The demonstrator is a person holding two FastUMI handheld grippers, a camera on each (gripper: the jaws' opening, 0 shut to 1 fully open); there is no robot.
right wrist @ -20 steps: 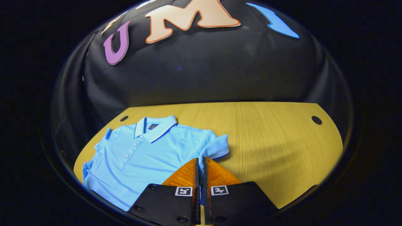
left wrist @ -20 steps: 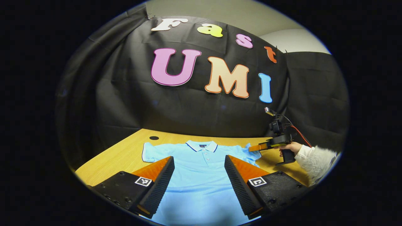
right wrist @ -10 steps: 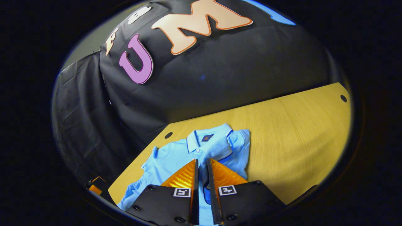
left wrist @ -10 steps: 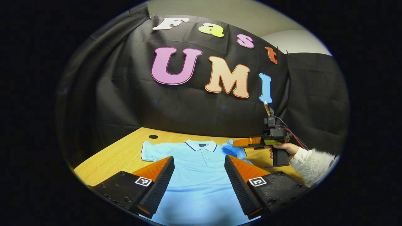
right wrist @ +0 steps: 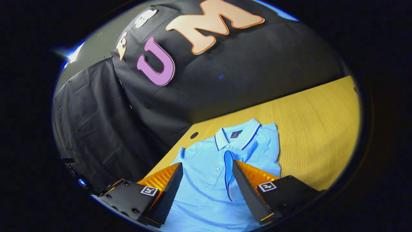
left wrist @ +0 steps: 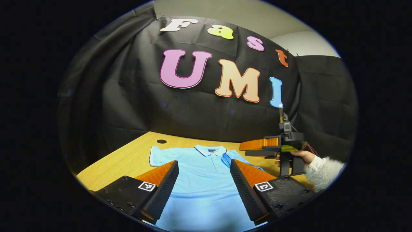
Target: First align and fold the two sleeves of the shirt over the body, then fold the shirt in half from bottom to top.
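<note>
Shirt (right wrist: 206, 180): a light blue knit polo with dark-piped collar and placket buttons, lying flat, face up, on a yellow wood-grain table (right wrist: 315, 135). Its long axis runs from the hem near the grippers to the collar (left wrist: 210, 149), which points at the black cloth wall. One sleeve (right wrist: 229, 170) is folded over the chest; the other sleeve (left wrist: 157, 157) lies spread out. The left gripper (left wrist: 204, 190) hangs over the body with jaws wide apart, holding nothing. The right gripper (right wrist: 207, 190) likewise stands open above the folded sleeve, held by a hand (left wrist: 302, 157) in a fuzzy white cuff.
</note>
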